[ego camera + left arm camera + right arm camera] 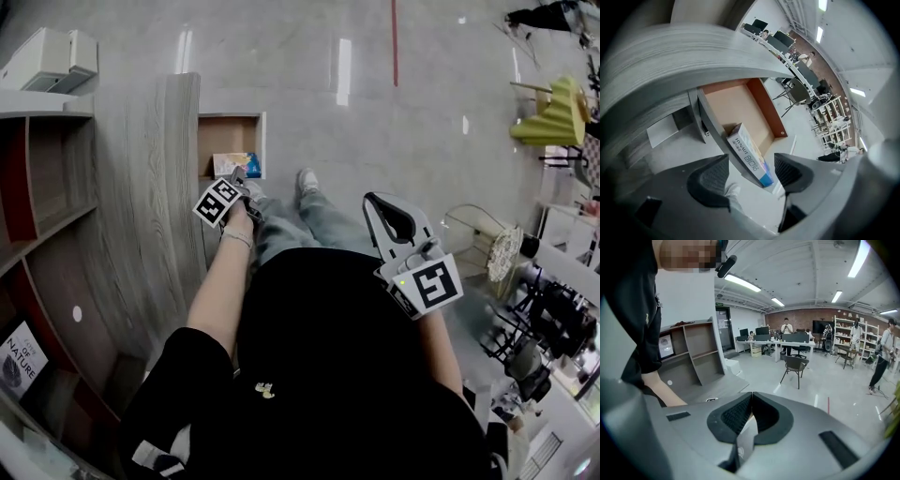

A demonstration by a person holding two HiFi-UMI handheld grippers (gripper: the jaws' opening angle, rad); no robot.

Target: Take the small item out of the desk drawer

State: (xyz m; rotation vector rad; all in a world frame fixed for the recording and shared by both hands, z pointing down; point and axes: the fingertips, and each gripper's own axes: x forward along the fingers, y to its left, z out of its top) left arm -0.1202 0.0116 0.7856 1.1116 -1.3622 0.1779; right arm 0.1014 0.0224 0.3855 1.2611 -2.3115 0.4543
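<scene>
Reaches forward and down with the left arm (217,281), nearly straight, alongside the grey wood-grain surface (150,187) toward the pulled-out drawer (261,141). Holds the left hand-held gripper (752,164) tipped steeply down over the drawer's front edge with its jaws spread wide, gripping nothing and touching nothing. Frames the small box (750,157) between the two pads in the left gripper view, just beyond the tips. Keeps the right hand-held gripper (751,397) at the right side near the waist, aimed forward and slightly down, jaw tips pressed together and empty. Shows the white and blue box inside the drawer against its front wall, long axis running along that wall, blue end toward the drawer's right corner.
</scene>
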